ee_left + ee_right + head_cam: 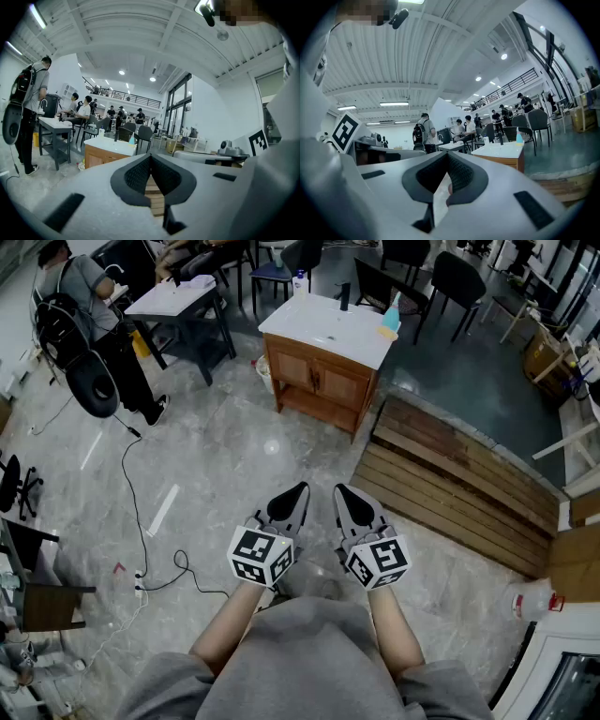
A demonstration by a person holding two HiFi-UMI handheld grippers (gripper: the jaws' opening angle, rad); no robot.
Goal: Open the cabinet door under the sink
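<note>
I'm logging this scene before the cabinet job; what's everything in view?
sink cabinet: one, brown wood with white top, doors closed, ahead
faucet: one, black, on the top
bottle: one, blue, top's right edge
wooden platform: one, brown, right of the cabinet
table: one, grey, left of the cabinet
person with backpack: one, dark backpack, far left
jug: one, white, floor lower right
cable: one, black, floor at left
left gripper: one, grey, jaws shut, empty
right gripper: one, grey, jaws shut, empty
</note>
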